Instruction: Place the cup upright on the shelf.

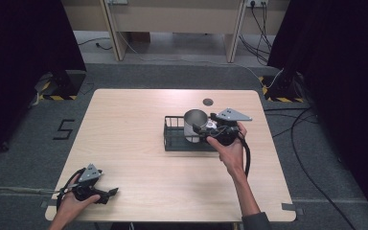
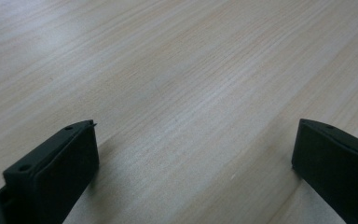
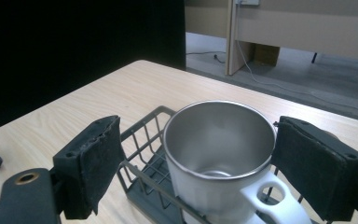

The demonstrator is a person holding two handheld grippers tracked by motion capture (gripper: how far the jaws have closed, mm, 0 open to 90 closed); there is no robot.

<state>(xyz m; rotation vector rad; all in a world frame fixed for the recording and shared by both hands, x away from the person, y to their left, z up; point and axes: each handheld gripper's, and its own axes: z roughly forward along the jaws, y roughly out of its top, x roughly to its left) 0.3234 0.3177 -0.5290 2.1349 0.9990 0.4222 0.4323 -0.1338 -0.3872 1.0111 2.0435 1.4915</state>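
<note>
From the high view, the right gripper (image 1: 202,130) reaches a white mug with a polished steel lining (image 1: 195,125) standing upright in a dark wire rack (image 1: 173,136) right of centre on the pale wooden table (image 1: 134,143), while the left gripper (image 1: 109,193) rests at the near left edge. The left gripper view shows its jaws spread wide over bare wood. The right gripper view alone reveals the mug's handle (image 3: 272,203) pointing toward the camera and open jaws flanking the rigid, probably light, slippery body, best clamped across its walls.

white steel-lined mug (image 3: 219,154), dark grey wire basket (image 1: 175,139), pale wood-grain table (image 1: 134,143)
</note>
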